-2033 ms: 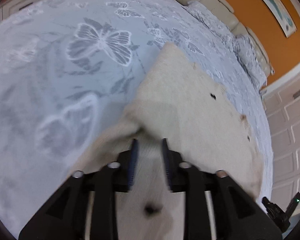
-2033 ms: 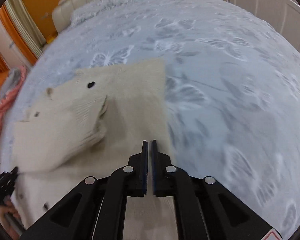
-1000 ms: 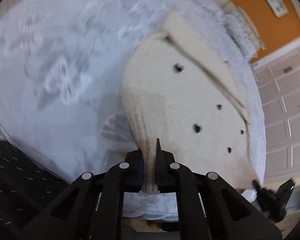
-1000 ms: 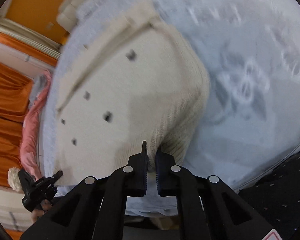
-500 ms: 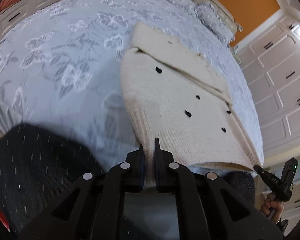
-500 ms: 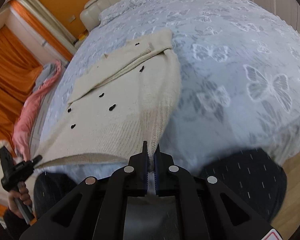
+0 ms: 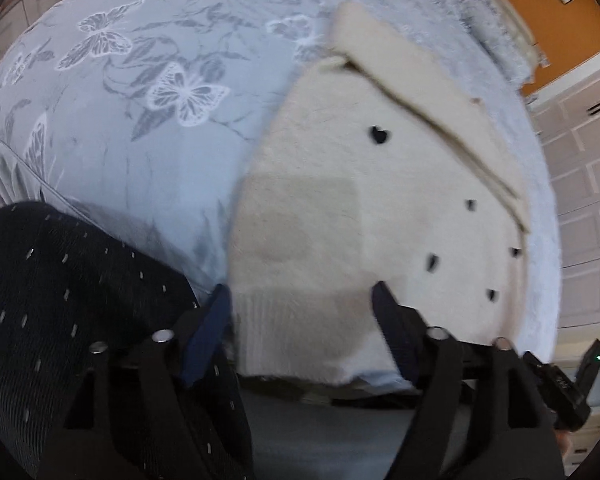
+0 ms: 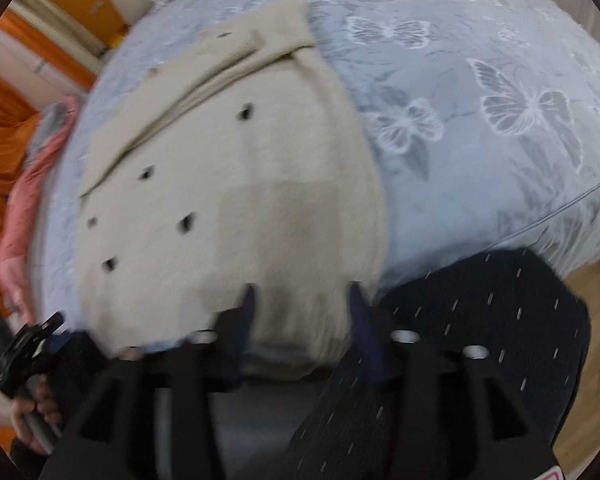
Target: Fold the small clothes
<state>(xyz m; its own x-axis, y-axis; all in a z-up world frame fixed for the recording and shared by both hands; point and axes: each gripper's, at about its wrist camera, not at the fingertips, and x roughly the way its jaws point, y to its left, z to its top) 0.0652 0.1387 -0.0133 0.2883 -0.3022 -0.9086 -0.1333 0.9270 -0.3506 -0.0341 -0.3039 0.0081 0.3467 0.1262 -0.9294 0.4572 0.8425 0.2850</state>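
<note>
A cream knitted cardigan [image 7: 364,216] with small dark buttons lies flat on the bed, one sleeve folded across its far side; its ribbed hem hangs at the bed's near edge. My left gripper [image 7: 302,300] is open, its jaws wide apart on either side of the hem's left corner, holding nothing. In the right wrist view the same cardigan [image 8: 236,184] fills the centre. My right gripper [image 8: 302,300] is open too, straddling the hem's right corner. Both views are motion-blurred.
The bed carries a pale blue butterfly-print cover [image 7: 132,92] [image 8: 480,92]. The person's dark speckled trousers [image 7: 60,312] [image 8: 480,340] press against the bed edge. White cupboards [image 7: 580,184] stand to the right, orange curtains and a pink garment [image 8: 24,184] to the left.
Both grippers, shut on the cardigan's hem corners half a second ago, have opened and released it. The cardigan now rests flat, pulled toward the near bed edge.
</note>
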